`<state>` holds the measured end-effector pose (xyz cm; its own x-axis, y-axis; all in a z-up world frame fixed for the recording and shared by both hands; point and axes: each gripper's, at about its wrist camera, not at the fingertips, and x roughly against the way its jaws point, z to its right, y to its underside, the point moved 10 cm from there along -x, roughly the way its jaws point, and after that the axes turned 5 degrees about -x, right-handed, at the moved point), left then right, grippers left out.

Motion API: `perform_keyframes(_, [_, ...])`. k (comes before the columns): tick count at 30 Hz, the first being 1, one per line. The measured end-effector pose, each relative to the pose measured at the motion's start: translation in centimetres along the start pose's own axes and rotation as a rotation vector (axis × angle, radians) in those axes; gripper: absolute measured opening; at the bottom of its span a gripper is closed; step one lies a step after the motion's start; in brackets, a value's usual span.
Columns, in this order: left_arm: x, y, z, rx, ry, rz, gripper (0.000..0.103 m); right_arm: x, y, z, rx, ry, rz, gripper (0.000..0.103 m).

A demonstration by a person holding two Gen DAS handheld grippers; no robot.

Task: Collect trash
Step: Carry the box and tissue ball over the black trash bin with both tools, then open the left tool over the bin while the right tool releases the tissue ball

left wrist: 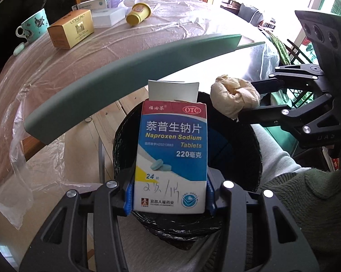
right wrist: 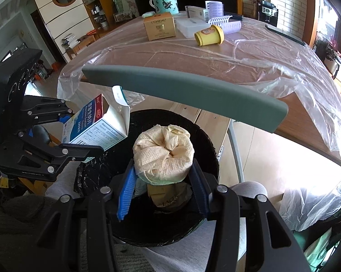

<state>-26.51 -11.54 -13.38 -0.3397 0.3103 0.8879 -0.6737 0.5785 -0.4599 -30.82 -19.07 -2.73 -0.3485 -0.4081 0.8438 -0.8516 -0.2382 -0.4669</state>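
The left gripper (left wrist: 170, 195) has its fingers (left wrist: 128, 195) clamped on the lower sides of a medicine box (left wrist: 171, 158), a blue and white carton with its top flap open. It tilts steeply downward and holds the box upright over the mouth of a bin (left wrist: 249, 149) lined with a black bag. From the right wrist view the same left gripper (right wrist: 80, 133) comes in from the left with the medicine box (right wrist: 98, 129) slanted above the bin's left edge.

The right gripper (right wrist: 163, 181) also points steeply down, its fingers (right wrist: 125, 195) pressed against the two sides of a crumpled paper wad (right wrist: 163, 156), cream in colour. The wad hangs over the middle of the bin (right wrist: 206, 136), where some brownish trash already lies at the bottom. In the left wrist view the right gripper (left wrist: 245, 104) reaches in from the right with the paper wad (left wrist: 234, 97) above the bin's far rim.

A green sleeve (left wrist: 306, 204) shows at the near right.

Just beyond the bin runs the grey-green back of a chair (right wrist: 184, 90). Behind it lies the tabletop (right wrist: 193, 56), covered in clear plastic sheet. At its far side stand a gold box (right wrist: 160, 28), a yellow cup (right wrist: 209, 36) lying on its side, a white box (right wrist: 190, 26) and a teal mug (right wrist: 164, 4). Pale brick walls and bright windows close the room.
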Motion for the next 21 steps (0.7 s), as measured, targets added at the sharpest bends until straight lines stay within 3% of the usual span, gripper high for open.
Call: perform_keyframes(21, [-4.1, 0.6, -0.6, -0.014, -0.042, -0.081, 0.048, -4.1, 1.5, 0.7, -0.023, 0.012, -0.079, 0.046])
